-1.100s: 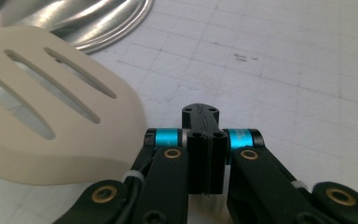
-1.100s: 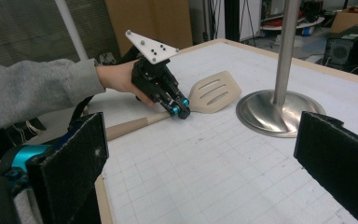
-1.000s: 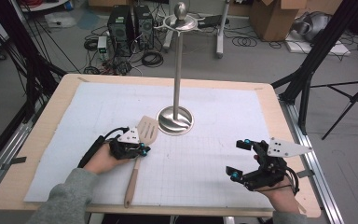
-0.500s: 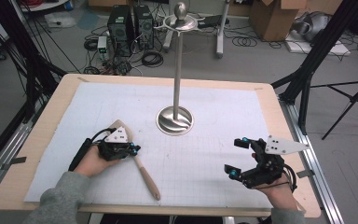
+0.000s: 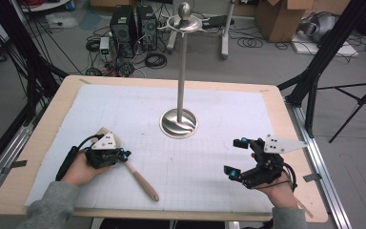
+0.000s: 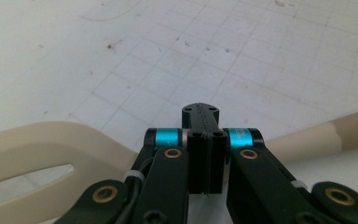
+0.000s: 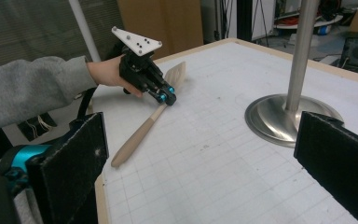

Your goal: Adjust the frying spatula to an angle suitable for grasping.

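Spatula (image 5: 136,175) on mat (image 5: 209,109), left of stand (image 5: 179,123).

The left gripper (image 5: 124,156) covers the neck of the wooden spatula (image 5: 142,180), hiding whether its jaws pinch it; the slotted blade (image 6: 37,154) runs off the frame's left edge.

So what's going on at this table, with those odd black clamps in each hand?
A person sits at a table with a hand-held gripper in each hand. The left gripper is shut on the neck of a wooden spatula, whose handle end slants down to the white mat. The right gripper hangs open, holding nothing. A tall metal stand stands on the mat between them, untouched.
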A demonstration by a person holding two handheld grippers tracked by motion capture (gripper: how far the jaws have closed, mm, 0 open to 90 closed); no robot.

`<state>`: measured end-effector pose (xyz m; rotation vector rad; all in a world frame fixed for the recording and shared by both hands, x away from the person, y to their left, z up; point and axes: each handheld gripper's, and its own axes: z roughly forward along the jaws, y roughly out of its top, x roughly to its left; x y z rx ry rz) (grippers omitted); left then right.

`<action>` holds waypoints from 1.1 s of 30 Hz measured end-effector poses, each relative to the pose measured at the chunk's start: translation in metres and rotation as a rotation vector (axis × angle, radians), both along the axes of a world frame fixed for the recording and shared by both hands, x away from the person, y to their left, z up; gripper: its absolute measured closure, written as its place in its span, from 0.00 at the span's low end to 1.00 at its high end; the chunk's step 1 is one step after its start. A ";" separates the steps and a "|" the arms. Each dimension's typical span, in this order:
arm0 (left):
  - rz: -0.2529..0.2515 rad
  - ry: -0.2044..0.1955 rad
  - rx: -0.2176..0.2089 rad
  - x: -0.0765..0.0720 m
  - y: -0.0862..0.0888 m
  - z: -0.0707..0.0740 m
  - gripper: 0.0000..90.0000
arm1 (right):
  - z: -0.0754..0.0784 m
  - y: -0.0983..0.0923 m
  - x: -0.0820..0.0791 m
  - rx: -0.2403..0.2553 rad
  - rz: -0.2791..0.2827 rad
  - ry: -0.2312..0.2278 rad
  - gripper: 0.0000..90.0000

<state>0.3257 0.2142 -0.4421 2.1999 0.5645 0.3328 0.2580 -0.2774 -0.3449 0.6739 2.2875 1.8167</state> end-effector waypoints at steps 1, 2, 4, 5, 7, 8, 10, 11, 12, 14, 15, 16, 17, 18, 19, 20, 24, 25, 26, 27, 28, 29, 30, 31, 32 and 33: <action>0.006 0.000 -0.003 -0.001 0.003 0.000 1.00 | 0.000 0.001 0.001 0.002 0.002 0.007 0.02; 0.006 0.000 -0.003 -0.001 0.003 0.000 1.00 | 0.001 0.002 0.002 0.004 0.006 0.003 0.02; 0.025 0.002 0.003 -0.005 0.012 0.001 1.00 | 0.001 0.004 0.004 0.007 0.012 0.005 0.02; 0.025 0.002 0.003 -0.005 0.012 0.001 1.00 | 0.001 0.005 0.006 0.008 0.015 -0.004 0.02; 0.047 0.005 0.002 -0.010 0.019 0.001 1.00 | 0.001 0.009 0.009 0.008 0.024 0.004 0.02; 0.047 0.005 0.002 -0.010 0.019 0.001 1.00 | 0.001 0.011 0.010 0.005 0.032 0.001 0.02; 0.048 -0.001 -0.016 -0.013 0.023 0.002 1.00 | 0.001 0.015 0.013 0.001 0.046 0.006 0.02; 0.034 -0.005 -0.064 -0.016 0.028 0.007 1.00 | 0.001 0.017 0.014 -0.001 0.049 0.008 0.02; 0.034 -0.005 -0.064 -0.016 0.028 0.007 1.00 | 0.001 0.017 0.014 -0.001 0.049 0.008 0.02; -0.012 -0.011 -0.138 -0.021 0.028 0.014 1.00 | 0.001 0.018 0.016 -0.001 0.055 0.008 0.02; -0.081 -0.018 -0.171 -0.028 0.023 0.018 1.00 | 0.001 0.018 0.017 0.005 0.054 0.005 0.02; -0.081 -0.018 -0.171 -0.028 0.023 0.018 1.00 | 0.001 0.018 0.017 0.005 0.054 0.005 0.02; -0.112 -0.018 -0.170 -0.032 0.019 0.018 1.00 | 0.002 0.017 0.017 0.007 0.053 0.004 0.02; -0.137 -0.017 -0.158 -0.035 0.015 0.018 1.00 | 0.002 0.017 0.017 0.010 0.052 0.000 0.02; -0.156 -0.014 -0.151 -0.038 0.011 0.017 1.00 | 0.002 0.016 0.017 0.015 0.048 0.007 0.02; -0.171 -0.012 -0.146 -0.040 0.008 0.017 1.00 | 0.002 0.016 0.018 0.018 0.049 -0.003 0.02; -0.198 0.009 -0.142 -0.047 0.003 0.014 1.00 | 0.003 0.017 0.020 0.023 0.054 0.001 0.02; -0.212 0.023 -0.132 -0.051 0.002 0.010 1.00 | 0.003 0.017 0.020 0.024 0.057 0.001 0.02; -0.212 0.023 -0.132 -0.051 0.002 0.010 1.00 | 0.003 0.017 0.021 0.024 0.054 -0.002 0.02; -0.219 0.039 -0.130 -0.054 0.001 0.008 1.00 | 0.003 0.017 0.021 0.025 0.058 -0.006 0.02; -0.219 0.039 -0.130 -0.054 0.001 0.008 1.00 | 0.003 0.017 0.021 0.025 0.058 -0.006 0.02; -0.229 0.041 -0.126 -0.056 0.001 0.007 1.00 | 0.004 0.018 0.022 0.026 0.060 -0.004 0.02; -0.234 0.046 -0.125 -0.058 0.001 0.006 1.00 | 0.004 0.018 0.022 0.029 0.061 -0.009 0.02; -0.248 0.061 -0.115 -0.061 -0.001 0.002 0.99 | 0.004 0.018 0.022 0.034 0.059 -0.005 0.02; -0.248 0.061 -0.115 -0.061 -0.001 0.002 0.99 | 0.004 0.018 0.022 0.034 0.059 -0.005 0.02; -0.270 0.074 -0.098 -0.064 -0.002 -0.001 0.99 | 0.004 0.018 0.023 0.036 0.061 -0.006 0.02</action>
